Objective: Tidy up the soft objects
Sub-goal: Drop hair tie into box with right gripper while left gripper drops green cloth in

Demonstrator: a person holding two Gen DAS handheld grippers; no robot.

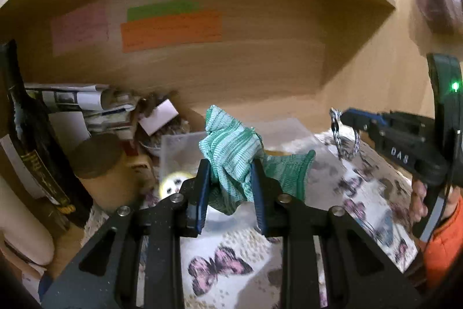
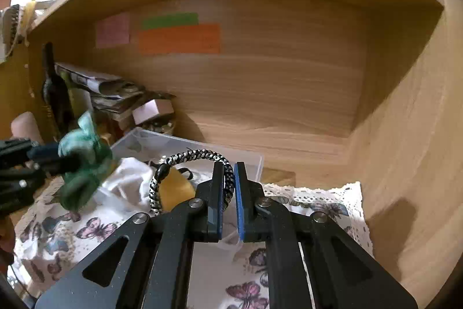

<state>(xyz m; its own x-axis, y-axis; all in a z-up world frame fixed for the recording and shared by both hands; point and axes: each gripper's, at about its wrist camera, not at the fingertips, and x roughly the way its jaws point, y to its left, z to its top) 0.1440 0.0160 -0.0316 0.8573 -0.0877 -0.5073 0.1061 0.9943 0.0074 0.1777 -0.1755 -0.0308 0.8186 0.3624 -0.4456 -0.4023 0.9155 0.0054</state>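
My left gripper [image 1: 230, 167] is shut on a green and white knitted cloth [image 1: 231, 146] and holds it above the clear plastic bin [image 1: 179, 144]. The same cloth shows blurred in the right wrist view [image 2: 84, 152]. My right gripper [image 2: 228, 173] is shut on a black and white braided cord loop [image 2: 188, 157] and holds it over the bin [image 2: 249, 161]; it also shows in the left wrist view [image 1: 343, 118] with the cord [image 1: 335, 129]. White cloth [image 2: 127, 181] and a yellow soft item [image 2: 176, 187] lie in the bin.
A butterfly-print cloth [image 2: 249, 288] covers the shelf floor. At the left stand a dark bottle [image 1: 31, 141], a brown cylinder [image 1: 98, 158], stacked papers [image 1: 86, 103] and a bowl of small items [image 2: 159, 125]. Wooden walls enclose the back and right.
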